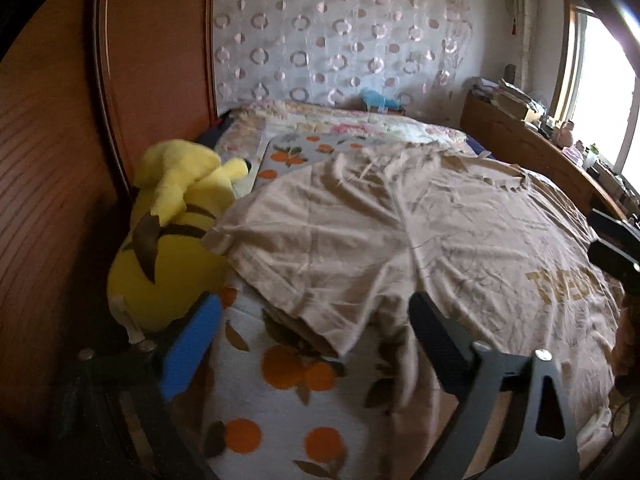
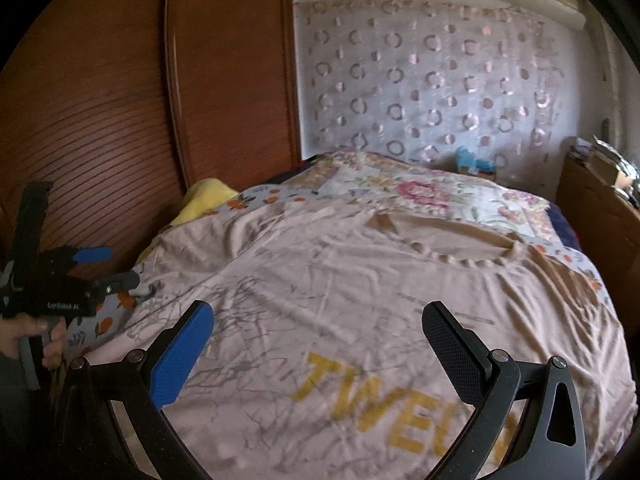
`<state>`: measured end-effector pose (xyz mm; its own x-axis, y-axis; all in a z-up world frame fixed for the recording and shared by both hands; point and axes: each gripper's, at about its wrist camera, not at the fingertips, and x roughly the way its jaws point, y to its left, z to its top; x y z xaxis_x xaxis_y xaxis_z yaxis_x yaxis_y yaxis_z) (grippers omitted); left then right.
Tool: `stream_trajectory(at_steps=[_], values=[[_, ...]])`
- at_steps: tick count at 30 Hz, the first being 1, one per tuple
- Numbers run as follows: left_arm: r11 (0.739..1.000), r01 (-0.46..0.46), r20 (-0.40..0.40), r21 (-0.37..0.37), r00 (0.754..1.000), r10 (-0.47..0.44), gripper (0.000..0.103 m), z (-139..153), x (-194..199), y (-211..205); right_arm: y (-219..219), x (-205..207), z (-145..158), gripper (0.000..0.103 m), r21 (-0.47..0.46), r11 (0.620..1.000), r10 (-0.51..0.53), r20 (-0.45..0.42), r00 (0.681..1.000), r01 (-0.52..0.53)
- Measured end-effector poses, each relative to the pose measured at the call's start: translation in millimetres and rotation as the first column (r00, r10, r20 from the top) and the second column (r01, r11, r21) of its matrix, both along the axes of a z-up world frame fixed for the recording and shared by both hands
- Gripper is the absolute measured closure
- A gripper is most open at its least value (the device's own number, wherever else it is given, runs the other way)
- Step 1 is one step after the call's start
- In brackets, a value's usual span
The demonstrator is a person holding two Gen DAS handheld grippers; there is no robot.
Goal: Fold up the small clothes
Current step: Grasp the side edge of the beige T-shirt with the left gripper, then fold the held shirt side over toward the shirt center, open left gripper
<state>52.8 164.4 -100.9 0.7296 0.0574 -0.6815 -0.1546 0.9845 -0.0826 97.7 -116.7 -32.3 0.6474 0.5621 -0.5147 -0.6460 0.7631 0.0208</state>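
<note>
A beige T-shirt with yellow lettering lies spread face up on the bed, collar toward the far wall. Its left sleeve reaches toward the bed's left edge. My left gripper stands open just above that sleeve's hem, the cloth lying between its blue and black fingers without being pressed. A hand holds this gripper in the right wrist view. My right gripper hovers open over the shirt's chest, just behind the lettering, with nothing gripped.
A yellow plush toy lies at the bed's left edge against a wooden wardrobe. An orange-print sheet covers the bed, with a floral quilt at the far end. A cluttered wooden shelf runs along the right under a window.
</note>
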Motion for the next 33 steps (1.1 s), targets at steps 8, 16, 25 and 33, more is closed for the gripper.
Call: stream_trajectory(at_steps=[8,16,25,33], values=[[0.999,0.03,-0.065,-0.033,0.997,-0.032,0.03,-6.3,26.6,30.2,4.2,2.3,2.8,0.0,-0.055,0.997,0.06,-0.026,0.998,-0.062],[0.998,0.032,-0.145,-0.06,0.989,-0.04,0.04,-16.8,61.7,59.5,5.0,1.4,4.7,0.0,-0.068,0.99,0.122,-0.061,0.991,-0.126],[0.992,0.064,-0.167,-0.107,0.982,-0.082,0.077,-21.8,85.7,72.3,10.9,-0.8,3.4,0.0,-0.107,0.978,0.171,-0.093,0.981,-0.181],[0.995,0.1,-0.141,-0.02,0.985,-0.102,0.096,3.5,81.2,61.4,19.0,-3.1,-5.1,0.0,-0.155,0.975,0.155,-0.051,0.987,-0.162]])
